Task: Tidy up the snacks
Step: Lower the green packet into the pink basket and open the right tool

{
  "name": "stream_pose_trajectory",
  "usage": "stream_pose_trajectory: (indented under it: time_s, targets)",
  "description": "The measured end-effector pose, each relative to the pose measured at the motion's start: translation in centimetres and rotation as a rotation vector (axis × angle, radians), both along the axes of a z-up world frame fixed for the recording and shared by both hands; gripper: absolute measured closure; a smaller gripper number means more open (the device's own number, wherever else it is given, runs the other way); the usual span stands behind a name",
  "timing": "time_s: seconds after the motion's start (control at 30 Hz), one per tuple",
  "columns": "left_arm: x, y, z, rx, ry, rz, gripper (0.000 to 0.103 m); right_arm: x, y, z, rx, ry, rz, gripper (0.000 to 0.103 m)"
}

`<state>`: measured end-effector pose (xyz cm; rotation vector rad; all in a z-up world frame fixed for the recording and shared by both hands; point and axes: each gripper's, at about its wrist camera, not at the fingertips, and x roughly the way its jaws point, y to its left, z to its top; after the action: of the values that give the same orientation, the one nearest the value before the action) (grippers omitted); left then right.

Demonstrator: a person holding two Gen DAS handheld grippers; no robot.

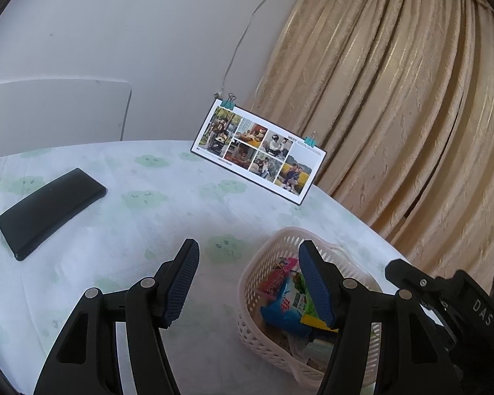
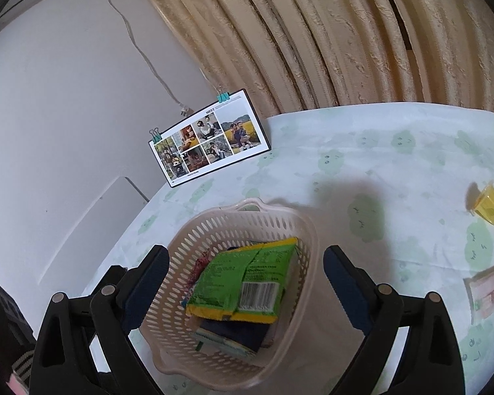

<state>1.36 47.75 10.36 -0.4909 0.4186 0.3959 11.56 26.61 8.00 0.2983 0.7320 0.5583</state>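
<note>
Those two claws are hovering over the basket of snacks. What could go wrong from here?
The green packet lies on top of the pile in the basket, so further snacks might slide out. The yellow jelly cup and the pink wrapped bar still lie outside, near the table's edge, and a careless reach could knock them off. Both the right gripper and the left gripper are open and close together, so they might collide.
</note>
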Motion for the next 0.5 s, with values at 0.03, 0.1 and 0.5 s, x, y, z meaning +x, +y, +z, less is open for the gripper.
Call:
stream_pose_trajectory:
  time_s: [0.03, 0.1, 0.5]
  targets:
    - [0.0, 0.0, 0.0, 0.003, 0.001, -0.001, 0.039, -0.1, -0.2, 0.0, 0.000, 0.000, -0.002, 0.009]
    - [0.1, -0.2, 0.0, 0.009, 0.003, -0.004, 0.039, -0.2, -0.5, 0.0, -0.002, -0.002, -0.008, 0.009]
    - [0.3, -0.9, 0.1, 0.041, 0.010, -0.023, 0.039, -0.4, -4.6, -0.9, -0.025, 0.010, -0.100, 0.009]
